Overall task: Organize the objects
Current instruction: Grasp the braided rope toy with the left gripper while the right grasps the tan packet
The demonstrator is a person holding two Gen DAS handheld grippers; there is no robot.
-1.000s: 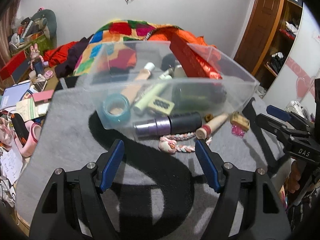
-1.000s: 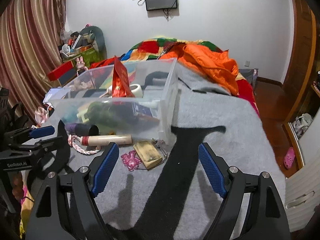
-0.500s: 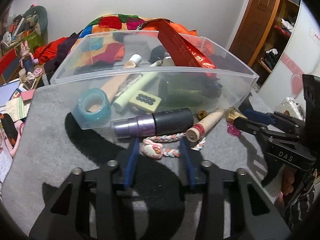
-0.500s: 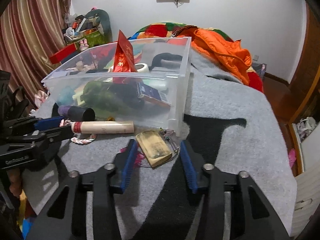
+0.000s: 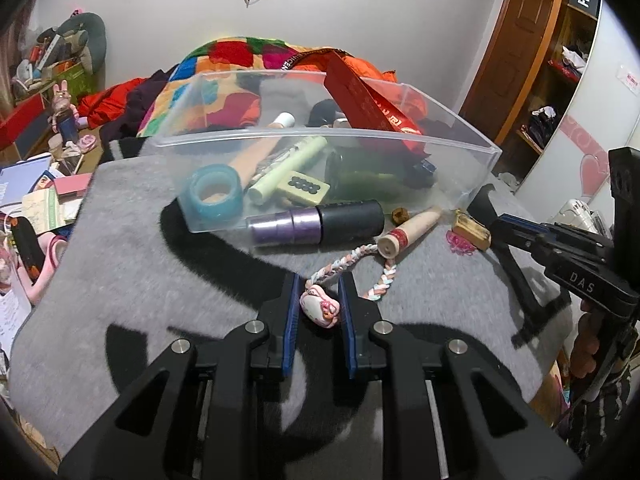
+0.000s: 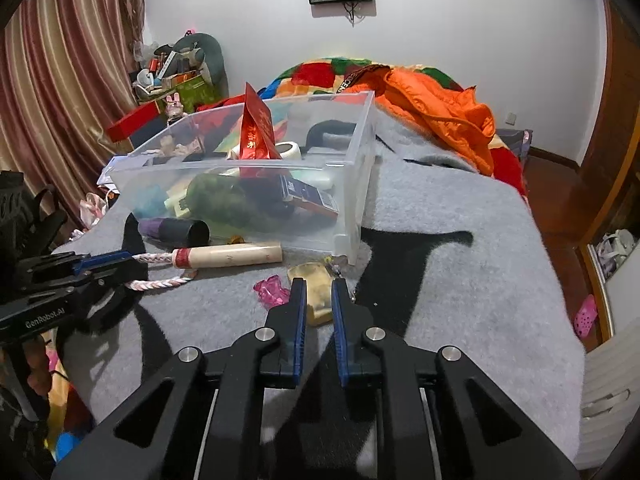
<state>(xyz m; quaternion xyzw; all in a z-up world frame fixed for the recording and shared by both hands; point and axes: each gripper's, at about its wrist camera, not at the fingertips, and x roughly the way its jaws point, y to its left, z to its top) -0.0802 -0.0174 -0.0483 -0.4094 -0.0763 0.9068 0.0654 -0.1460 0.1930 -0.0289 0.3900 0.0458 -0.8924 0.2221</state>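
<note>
On the grey blanket lies a pastel braided cord [image 5: 352, 260] with a pink charm [image 5: 320, 308] at its end. My left gripper [image 5: 319, 284] is closing, and its blue pads press on that charm. My right gripper [image 6: 319, 286] is shut on a tan flat block [image 6: 318, 300], with a pink plastic piece [image 6: 272, 289] just to its left. A clear plastic bin [image 5: 400, 136] holding several items stands behind them. Against its front wall lie a purple and black cylinder [image 5: 320, 224] and a cream tube [image 5: 412, 228]. In each wrist view the other gripper shows at the side.
A grey blanket [image 6: 460, 280] covers the bed, with an orange jacket [image 6: 440, 108] and a colourful quilt at its far end. Books and clutter [image 5: 36, 200] crowd the floor on the left. A wooden wardrobe [image 5: 520, 60] stands to the right.
Both grippers went from wide open to nearly closed. The left one moved forward over the cord's charm, and the right one moved forward over the tan block.
</note>
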